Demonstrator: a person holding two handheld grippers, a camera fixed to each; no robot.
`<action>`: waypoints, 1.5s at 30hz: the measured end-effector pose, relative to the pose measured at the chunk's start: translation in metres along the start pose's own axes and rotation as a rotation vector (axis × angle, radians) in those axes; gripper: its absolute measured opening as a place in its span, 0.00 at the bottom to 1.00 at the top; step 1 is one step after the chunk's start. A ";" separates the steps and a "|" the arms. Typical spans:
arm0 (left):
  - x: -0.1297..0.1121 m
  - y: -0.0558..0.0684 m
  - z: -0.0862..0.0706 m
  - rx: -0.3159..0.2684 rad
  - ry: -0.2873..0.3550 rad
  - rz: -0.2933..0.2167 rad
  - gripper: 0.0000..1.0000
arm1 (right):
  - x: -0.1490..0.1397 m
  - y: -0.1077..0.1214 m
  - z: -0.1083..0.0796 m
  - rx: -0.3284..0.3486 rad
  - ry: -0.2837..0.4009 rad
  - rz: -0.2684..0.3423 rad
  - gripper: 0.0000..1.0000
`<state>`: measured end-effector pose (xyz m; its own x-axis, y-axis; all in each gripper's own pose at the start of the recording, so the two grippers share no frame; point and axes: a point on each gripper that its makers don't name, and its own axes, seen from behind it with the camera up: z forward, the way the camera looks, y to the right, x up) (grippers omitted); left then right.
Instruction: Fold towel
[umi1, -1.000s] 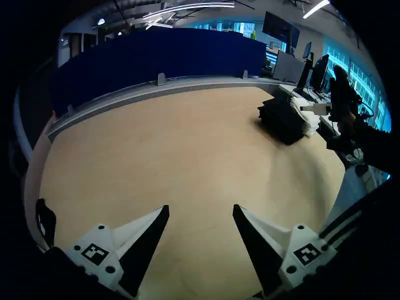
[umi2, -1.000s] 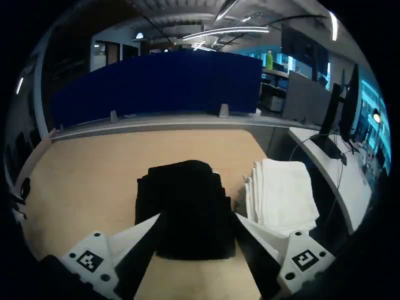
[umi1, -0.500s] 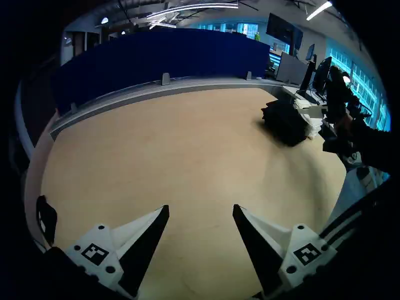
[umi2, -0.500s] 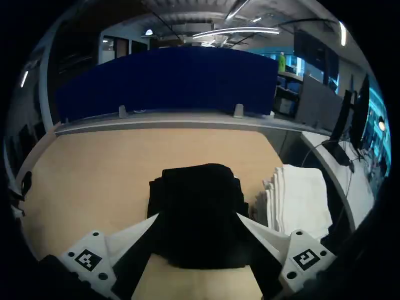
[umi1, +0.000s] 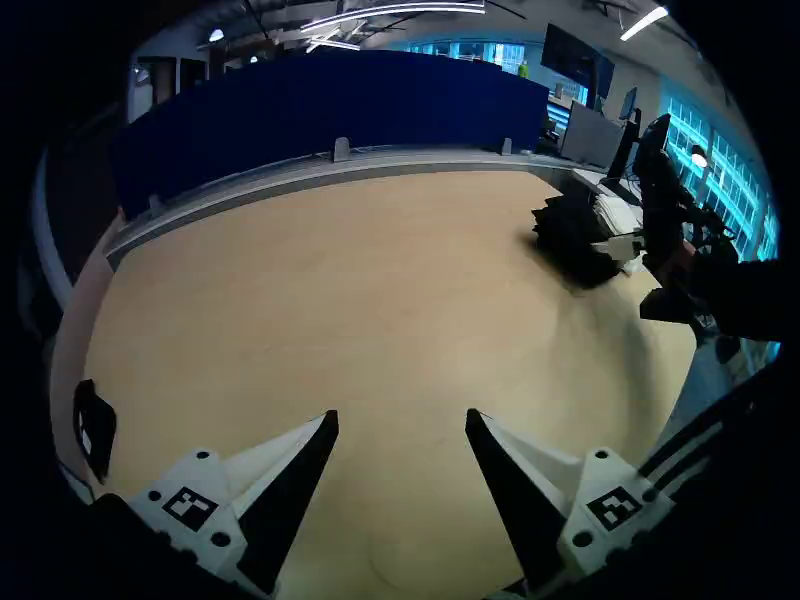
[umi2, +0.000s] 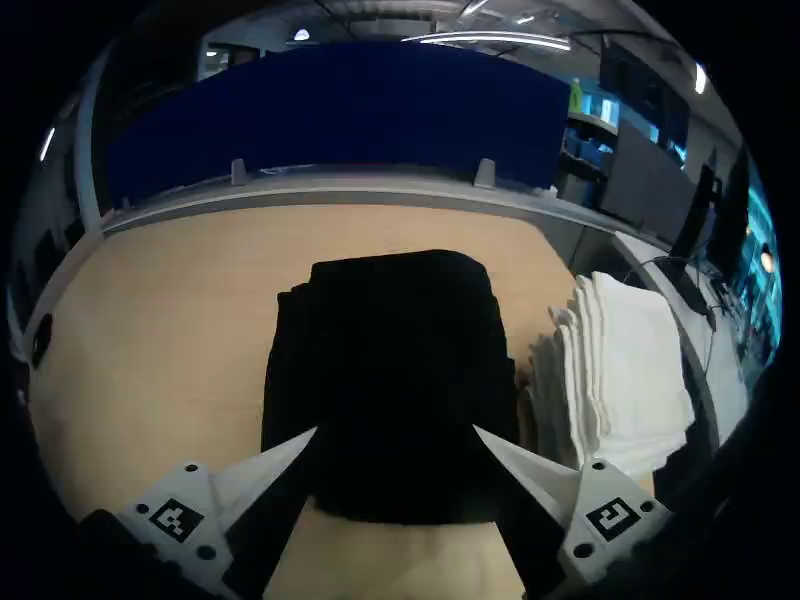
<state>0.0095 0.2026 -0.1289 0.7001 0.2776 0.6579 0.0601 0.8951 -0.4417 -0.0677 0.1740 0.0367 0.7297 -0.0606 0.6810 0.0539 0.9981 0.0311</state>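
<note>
Now you're at the pick-up: your right hand-held gripper (umi2: 395, 430), wide, straddles the black folded towel stack (umi2: 400, 340) on the pale wooden table (umi2: 150, 340); your left hand-held gripper (umi1: 400, 412) hangs wide. Next, pinch one top layer.

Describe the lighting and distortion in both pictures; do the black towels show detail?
Left gripper view: fisheye bows the table edge and blue partition; ceiling lights glare. Right gripper view: the black towel stack is nearly featureless shadow, while the white towel stack shows its layers.
</note>
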 end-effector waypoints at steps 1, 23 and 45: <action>0.000 -0.001 0.000 0.001 0.000 -0.002 0.94 | -0.001 0.000 0.001 0.000 -0.002 -0.002 1.00; 0.003 -0.009 0.000 0.014 0.007 -0.026 0.94 | 0.084 0.000 -0.007 0.021 0.107 -0.008 1.00; -0.006 -0.026 -0.017 0.079 0.013 -0.073 0.94 | 0.089 0.007 0.059 0.008 0.020 -0.004 1.00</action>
<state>0.0161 0.1717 -0.1318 0.7054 0.2065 0.6780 0.0552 0.9377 -0.3429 -0.0427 0.1768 0.1409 0.7429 -0.0643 0.6663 0.0514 0.9979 0.0390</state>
